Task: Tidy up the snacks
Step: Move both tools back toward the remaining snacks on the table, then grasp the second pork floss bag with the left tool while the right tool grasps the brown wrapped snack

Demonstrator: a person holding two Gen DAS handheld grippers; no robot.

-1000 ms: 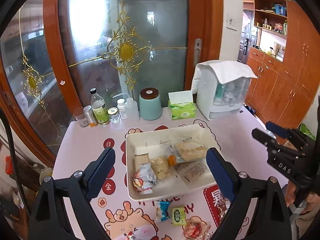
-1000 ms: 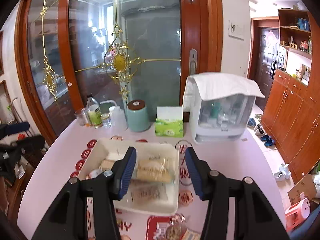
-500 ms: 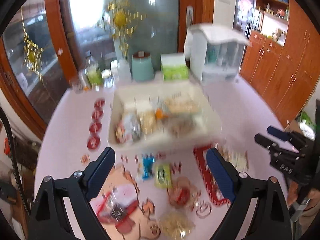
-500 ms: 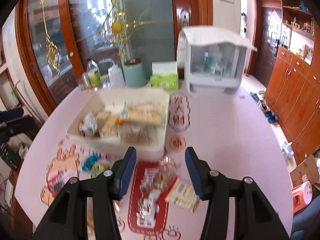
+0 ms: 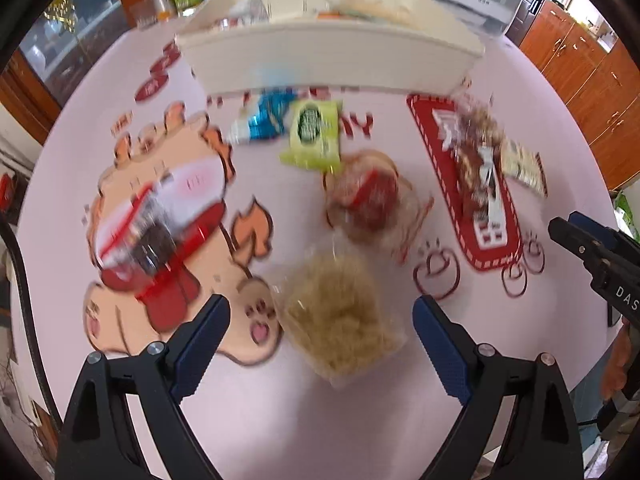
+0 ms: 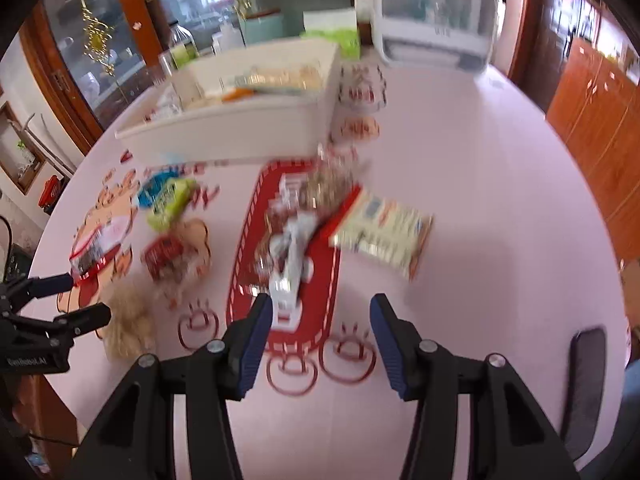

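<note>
Loose snack packs lie on the pink table in front of a white bin [image 5: 332,52] holding several packs. My left gripper [image 5: 320,304] hangs open just over a pale yellow bag [image 5: 340,316], which sits between its fingers, untouched. Beyond are a red-labelled clear bag [image 5: 368,196], a green pack [image 5: 316,132], a blue pack [image 5: 264,120] and a dark red pack [image 5: 140,244]. My right gripper [image 6: 320,304] is open and empty above the near end of a long clear nut pack [image 6: 292,256]. A cream pack [image 6: 384,232] lies to its right. Each gripper shows in the other's view: left gripper [image 6: 90,296], right gripper [image 5: 572,226].
Behind the bin stand a white countertop cabinet [image 6: 436,12], a green tissue box [image 6: 332,28], a teal canister [image 6: 262,28] and bottles [image 6: 182,48]. The round table's edge curves close on the near side. Wooden cupboards [image 6: 600,120] rise at the right; a dark chair back [image 6: 582,384] is near.
Both grippers have dropped toward the table and tipped downward. The views slid from the glass door and bin to the loose packs in front. Jaw widths look the same.
</note>
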